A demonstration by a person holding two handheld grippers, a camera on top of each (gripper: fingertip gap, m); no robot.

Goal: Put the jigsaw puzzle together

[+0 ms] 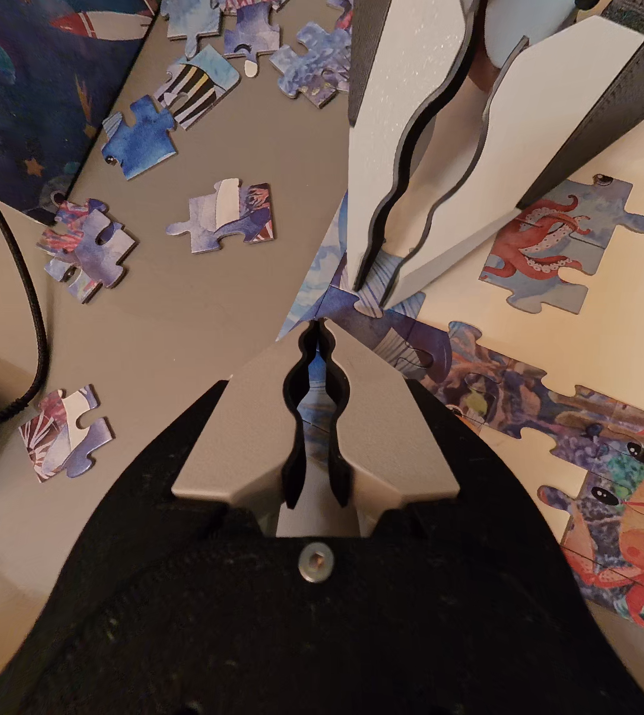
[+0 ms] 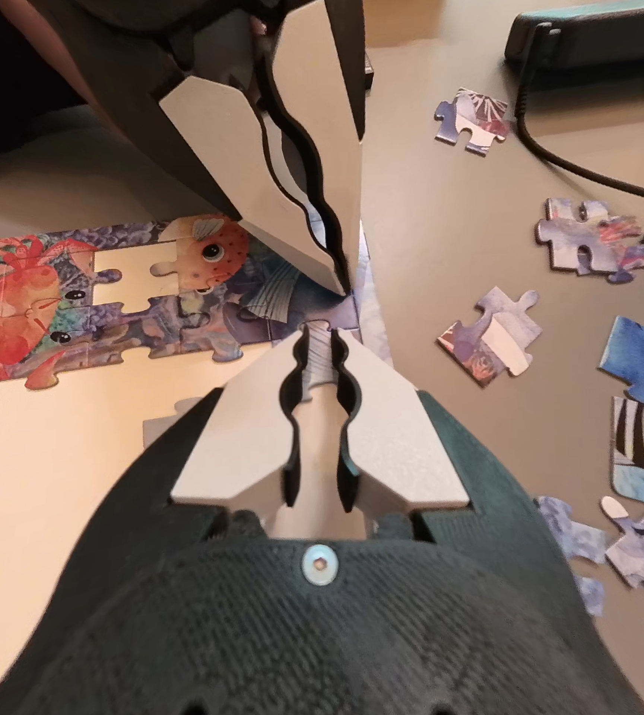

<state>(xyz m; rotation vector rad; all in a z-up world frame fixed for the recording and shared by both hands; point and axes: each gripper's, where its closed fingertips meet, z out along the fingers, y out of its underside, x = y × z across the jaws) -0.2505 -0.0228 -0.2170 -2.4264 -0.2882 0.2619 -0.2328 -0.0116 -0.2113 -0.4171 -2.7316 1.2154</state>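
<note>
Matt printed cardboard puzzle pieces [image 1: 231, 216] lie on a smooth matt table [image 1: 196, 301].

right gripper [image 2: 319, 333] jaws slightly parted over puzzle [image 2: 126, 321].

a plain grey-beige tabletop [image 1: 204, 309] under warm light, a black cable [image 1: 36, 309] curling from a dark device [image 2: 591, 38].

loose pieces [image 1: 231, 216] beside assembled puzzle [image 1: 506, 390], on table [image 1: 204, 309]
</note>
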